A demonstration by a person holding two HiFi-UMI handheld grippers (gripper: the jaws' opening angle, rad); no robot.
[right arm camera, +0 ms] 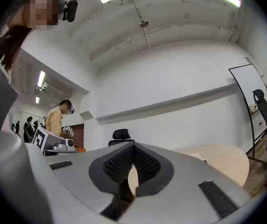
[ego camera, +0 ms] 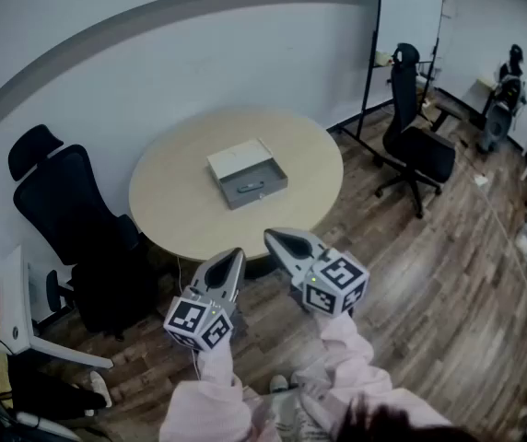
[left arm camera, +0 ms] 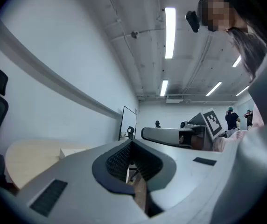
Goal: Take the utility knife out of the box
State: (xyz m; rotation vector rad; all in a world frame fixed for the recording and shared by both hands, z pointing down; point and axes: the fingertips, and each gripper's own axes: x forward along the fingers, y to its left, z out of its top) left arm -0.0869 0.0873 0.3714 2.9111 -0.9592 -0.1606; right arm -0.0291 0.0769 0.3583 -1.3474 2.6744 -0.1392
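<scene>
In the head view the grey metal box point(ego camera: 247, 175) sits mid-bench point(ego camera: 176, 212), seemingly lidded, so the utility knife is unseen, presumably inside it. The left claw point(ego camera: 235, 255) and right claw point(ego camera: 274, 238) hang level, well short of the bench. The left gripper view shows its jaws together and empty, and the right gripper view shows the same. I judge the knife light, stiff and slick, best pinched across its handle, clear of the blade.
</scene>
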